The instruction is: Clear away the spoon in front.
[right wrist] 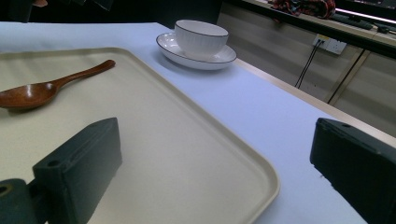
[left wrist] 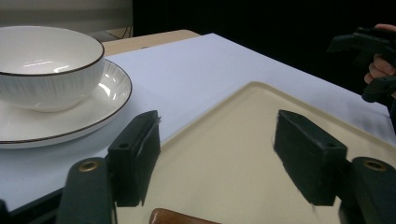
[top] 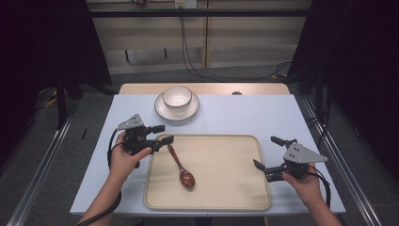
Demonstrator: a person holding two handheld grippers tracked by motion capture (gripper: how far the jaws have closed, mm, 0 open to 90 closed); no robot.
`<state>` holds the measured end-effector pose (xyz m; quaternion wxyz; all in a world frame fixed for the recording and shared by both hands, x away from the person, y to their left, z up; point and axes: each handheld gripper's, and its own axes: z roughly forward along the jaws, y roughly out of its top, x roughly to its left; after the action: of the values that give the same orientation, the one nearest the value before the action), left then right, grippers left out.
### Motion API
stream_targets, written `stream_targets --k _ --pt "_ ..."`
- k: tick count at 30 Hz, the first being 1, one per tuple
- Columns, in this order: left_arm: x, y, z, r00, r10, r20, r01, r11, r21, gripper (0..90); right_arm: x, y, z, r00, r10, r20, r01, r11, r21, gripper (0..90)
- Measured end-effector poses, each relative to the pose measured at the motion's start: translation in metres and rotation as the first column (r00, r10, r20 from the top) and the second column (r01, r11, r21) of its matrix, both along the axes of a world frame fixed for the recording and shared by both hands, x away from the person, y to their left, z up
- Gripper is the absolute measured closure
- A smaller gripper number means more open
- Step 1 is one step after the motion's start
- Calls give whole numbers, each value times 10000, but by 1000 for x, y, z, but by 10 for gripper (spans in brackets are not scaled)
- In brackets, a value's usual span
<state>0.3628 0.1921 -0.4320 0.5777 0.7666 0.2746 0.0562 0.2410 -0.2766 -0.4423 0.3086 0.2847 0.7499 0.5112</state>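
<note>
- High view: spoon (top: 181,166) lies on tray (top: 226,197); left gripper (top: 161,133) and right gripper (top: 267,151) both gape, holding nothing.
- Right gripper view: bowl (right wrist: 201,35) sits on plate (right wrist: 173,50).

Left gripper (left wrist: 217,156) w/ jaws spread wide, nothing between them; they hang over the near corner of a beige tray (left wrist: 243,121); brown wooden handle end (left wrist: 180,217) just pokes in at bottom edge, betw. the jaws; white bowl (left wrist: 46,65) w/ dark rim sits on white plate (left wrist: 70,123) at upper left, on pale blue tabletop (left wrist: 196,65); other gripper (left wrist: 369,60) in a hand (left wrist: 380,65) at far right.
</note>
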Motion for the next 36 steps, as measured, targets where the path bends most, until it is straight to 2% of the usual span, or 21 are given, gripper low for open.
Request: stream_targets --k 4,10,18,24,25,27,29,36 --pt "0 2 1 10000 15 9 -15 10000 -79 269 0 0 0 10000 9 -20 -9 10000 -9 17" --pt "-1 5 3 9991 115 397 -118 9999 49 213 0 0 0 10000 32 -3 -32 10000 0 17" --pt "-2 12 5 9975 408 582 -409 9992 9 117 0 -1 0 10000 30 5 -30 10000 -15 17" --pt "-1 18 5 9963 524 685 -529 9986 52 86 0 -1 0 10000 54 -22 -54 10000 -12 17" --pt "-2 19 6 9953 640 721 -656 9976 207 84 1 -1 0 10000 53 -26 -53 10000 -2 17" --pt "-1 21 6 9952 536 814 -551 9983 168 79 0 -1 0 9999 36 -96 -35 10000 53 17" --pt "-2 23 6 9928 738 938 -780 9961 418 70 0 -2 1 9999 52 -99 -52 10000 68 17" --pt "-3 28 7 9910 817 1056 -858 9957 349 54 1 -2 1 10000 -35 -57 36 9999 128 17"
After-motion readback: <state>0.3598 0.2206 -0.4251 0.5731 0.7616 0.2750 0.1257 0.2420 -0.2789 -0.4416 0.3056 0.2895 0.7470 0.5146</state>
